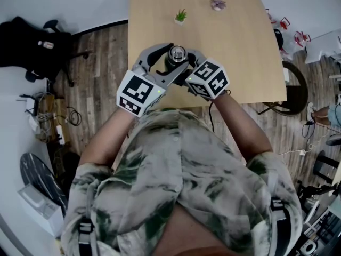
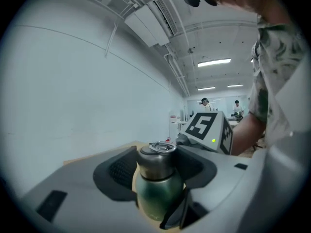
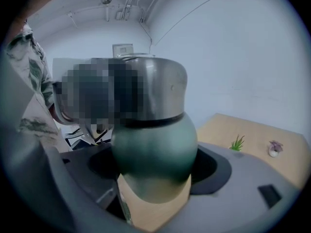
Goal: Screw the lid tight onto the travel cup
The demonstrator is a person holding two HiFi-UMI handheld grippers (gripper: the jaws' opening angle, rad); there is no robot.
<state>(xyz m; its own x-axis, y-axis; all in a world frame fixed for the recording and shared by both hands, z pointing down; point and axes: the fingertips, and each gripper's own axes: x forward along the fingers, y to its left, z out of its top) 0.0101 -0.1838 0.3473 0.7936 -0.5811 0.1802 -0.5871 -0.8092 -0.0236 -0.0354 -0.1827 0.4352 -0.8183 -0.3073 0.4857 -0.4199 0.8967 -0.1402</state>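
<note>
The travel cup (image 1: 177, 54) stands near the front edge of the wooden table (image 1: 242, 63). It has a dark green body (image 2: 158, 193) and a steel lid (image 2: 156, 158) on top. My left gripper (image 1: 173, 61) reaches in from the left and its curved jaws are closed round the cup. My right gripper (image 1: 191, 64) comes in from the right, and the cup's body (image 3: 153, 152) fills the space deep between its jaws. Dark hollows show on both sides of the cup there, so contact is unclear. In the left gripper view the right gripper's marker cube (image 2: 206, 127) sits just behind the cup.
A small potted plant (image 1: 181, 16) and a small purple object (image 1: 217, 4) stand at the table's far side. A black office chair (image 1: 42, 44) is on the floor to the left, and more chairs and cables are to the right. The table's front edge is close to my body.
</note>
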